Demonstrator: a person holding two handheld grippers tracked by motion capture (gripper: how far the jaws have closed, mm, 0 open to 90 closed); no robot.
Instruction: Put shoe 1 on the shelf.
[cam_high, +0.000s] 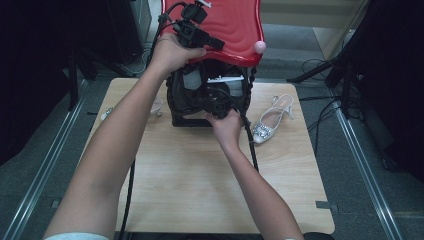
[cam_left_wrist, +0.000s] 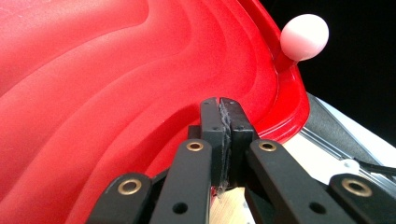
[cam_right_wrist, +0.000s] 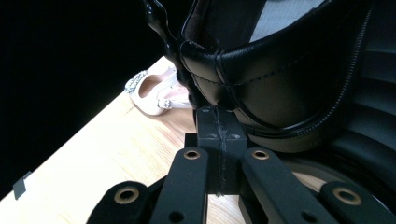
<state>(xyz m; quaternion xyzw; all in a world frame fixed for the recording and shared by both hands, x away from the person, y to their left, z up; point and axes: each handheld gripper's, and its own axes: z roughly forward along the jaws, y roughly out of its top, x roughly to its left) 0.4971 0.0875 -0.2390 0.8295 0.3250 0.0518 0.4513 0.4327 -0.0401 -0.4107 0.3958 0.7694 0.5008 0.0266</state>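
High view: at the far edge of the wooden table (cam_high: 200, 175) stands a black quilted bag (cam_high: 200, 97), with a red wavy-ribbed lid (cam_high: 235, 30) above it. The left gripper (cam_high: 212, 42) rests on that lid, jaws pressed together, nothing between them. The right gripper (cam_high: 217, 102) sits against the bag's front, jaws likewise together and empty. A white jewelled heeled shoe (cam_high: 272, 120) lies near the right edge.

A glossy red lid (cam_high: 235, 27) with rippled relief and a pale pink knob (cam_high: 260, 47) sits above a black stitched bag (cam_high: 200, 95), near a pale cream shoe (cam_high: 272, 120) with a sparkly silver buckle on the light wood-grain worktop (cam_high: 200, 190).
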